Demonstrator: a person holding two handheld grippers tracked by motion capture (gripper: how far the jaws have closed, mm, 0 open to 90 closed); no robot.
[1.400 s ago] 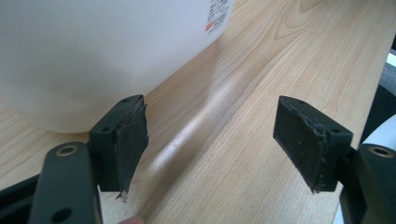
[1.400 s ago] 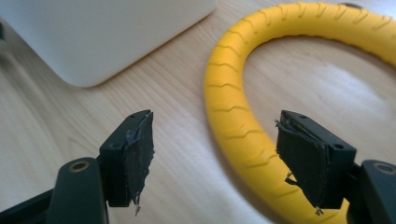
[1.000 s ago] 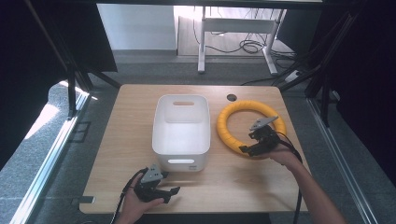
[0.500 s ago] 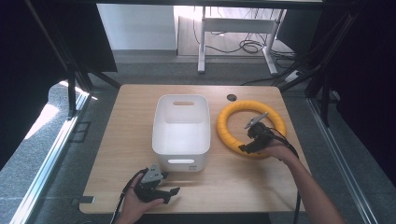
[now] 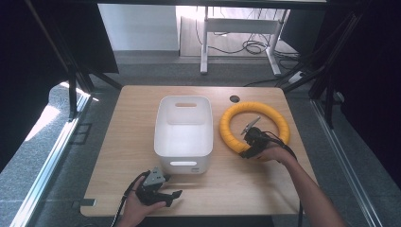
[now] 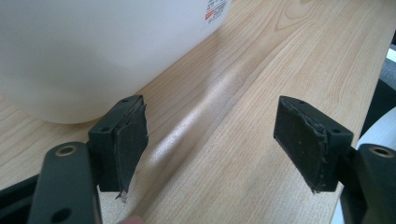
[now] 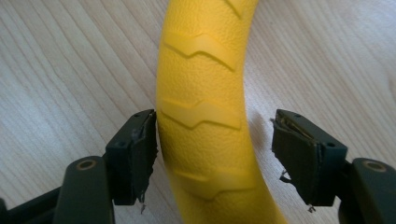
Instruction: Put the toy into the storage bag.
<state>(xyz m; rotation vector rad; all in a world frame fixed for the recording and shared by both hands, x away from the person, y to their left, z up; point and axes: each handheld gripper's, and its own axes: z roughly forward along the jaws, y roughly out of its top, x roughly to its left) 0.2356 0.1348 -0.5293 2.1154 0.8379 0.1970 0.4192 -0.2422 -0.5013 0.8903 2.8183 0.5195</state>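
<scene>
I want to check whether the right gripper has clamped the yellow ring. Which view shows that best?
The right gripper view: the yellow ring runs between the open jaws, close against one pad, a gap at the other. The high view shows the right gripper at the ring's near edge, too small to judge.

Overhead view; two close jaw-level views

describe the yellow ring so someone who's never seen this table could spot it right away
On the light wooden table, look right of the white plastic bin at its centre. The yellow rubbery ring lies flat there, with the right gripper open around its near edge. It is the table's one brightly coloured thing, with raised chevron ridges.
</scene>
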